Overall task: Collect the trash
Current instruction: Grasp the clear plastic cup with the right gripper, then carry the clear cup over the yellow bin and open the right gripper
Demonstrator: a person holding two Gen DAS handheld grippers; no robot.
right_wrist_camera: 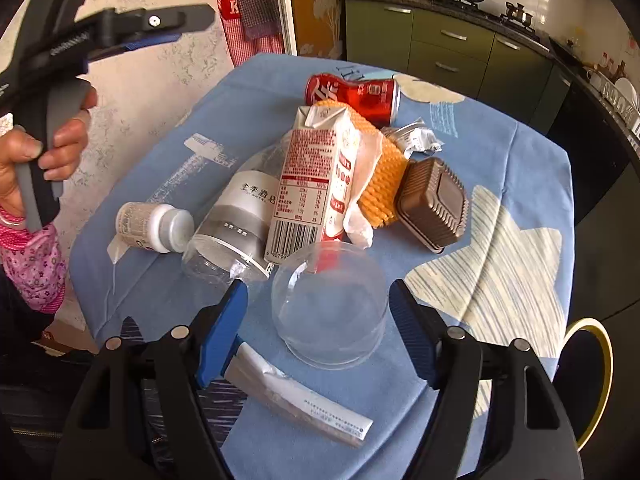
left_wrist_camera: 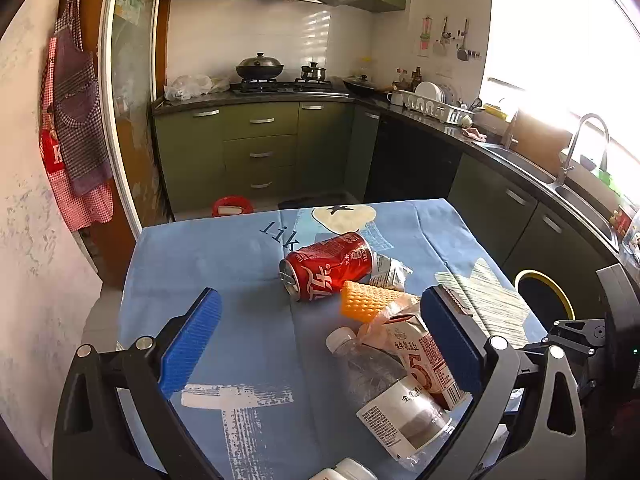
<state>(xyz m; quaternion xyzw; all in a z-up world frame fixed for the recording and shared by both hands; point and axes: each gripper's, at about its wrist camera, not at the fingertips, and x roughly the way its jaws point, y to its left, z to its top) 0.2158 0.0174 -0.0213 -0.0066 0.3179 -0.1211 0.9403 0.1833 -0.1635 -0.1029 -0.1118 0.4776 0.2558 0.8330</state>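
Trash lies on a blue tablecloth point(right_wrist_camera: 520, 168). A red cola can point(left_wrist_camera: 326, 266) point(right_wrist_camera: 354, 94) lies on its side at the far end. Near it are an orange foam net point(left_wrist_camera: 370, 300) point(right_wrist_camera: 382, 184), a milk carton point(right_wrist_camera: 310, 180) point(left_wrist_camera: 426, 360), a clear plastic bottle point(left_wrist_camera: 392, 400) point(right_wrist_camera: 236, 216), a small white bottle point(right_wrist_camera: 154, 226), a brown ridged box point(right_wrist_camera: 434, 204), a clear plastic cup point(right_wrist_camera: 330, 304) and a silver sachet point(right_wrist_camera: 300, 404). My left gripper point(left_wrist_camera: 320, 344) is open above the table, short of the can. My right gripper point(right_wrist_camera: 318, 332) is open, with a jaw on each side of the cup.
A black bin with a yellow rim point(left_wrist_camera: 544, 296) point(right_wrist_camera: 588, 376) stands to the right of the table. A crumpled silver wrapper point(right_wrist_camera: 418, 138) lies behind the net. Green kitchen cabinets point(left_wrist_camera: 260, 152) and a sink counter point(left_wrist_camera: 532, 168) are beyond. The left gripper also shows in the right wrist view point(right_wrist_camera: 132, 32).
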